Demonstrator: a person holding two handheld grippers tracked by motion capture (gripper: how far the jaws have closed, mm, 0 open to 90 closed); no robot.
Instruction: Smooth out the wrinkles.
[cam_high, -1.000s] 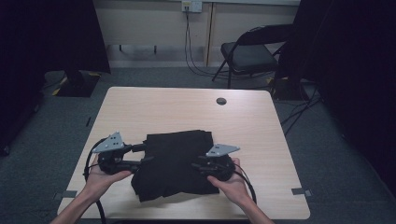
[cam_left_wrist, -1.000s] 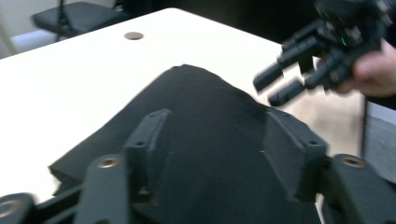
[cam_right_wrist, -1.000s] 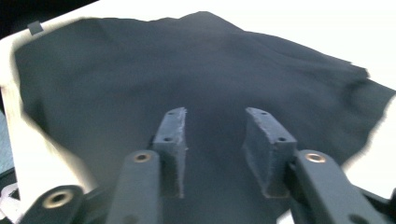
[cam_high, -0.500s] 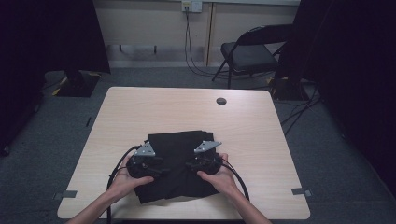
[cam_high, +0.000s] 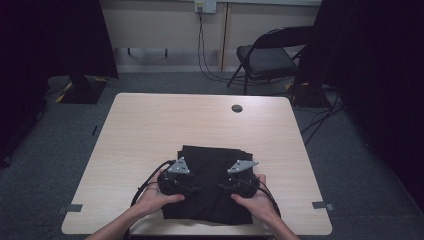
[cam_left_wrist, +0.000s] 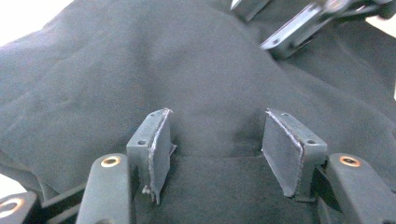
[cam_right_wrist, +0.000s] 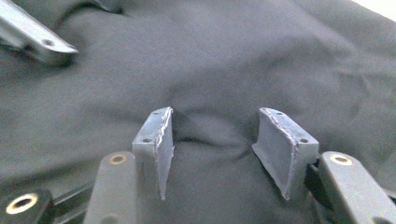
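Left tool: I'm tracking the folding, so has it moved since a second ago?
Yes. The left tool came inward from the black cloth's left edge onto it, nearer the table's front edge.

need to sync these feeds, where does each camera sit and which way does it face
High view: above the person's side, looking forward and down on the table; forearms, both hands, left gripper, right gripper over the black cloth.
Left gripper view: on the left gripper, along its open jaws onto the cloth.
Right gripper view: on the right gripper, open jaws, pressing into the cloth.
Shared: each gripper view catches the other gripper at its top edge.
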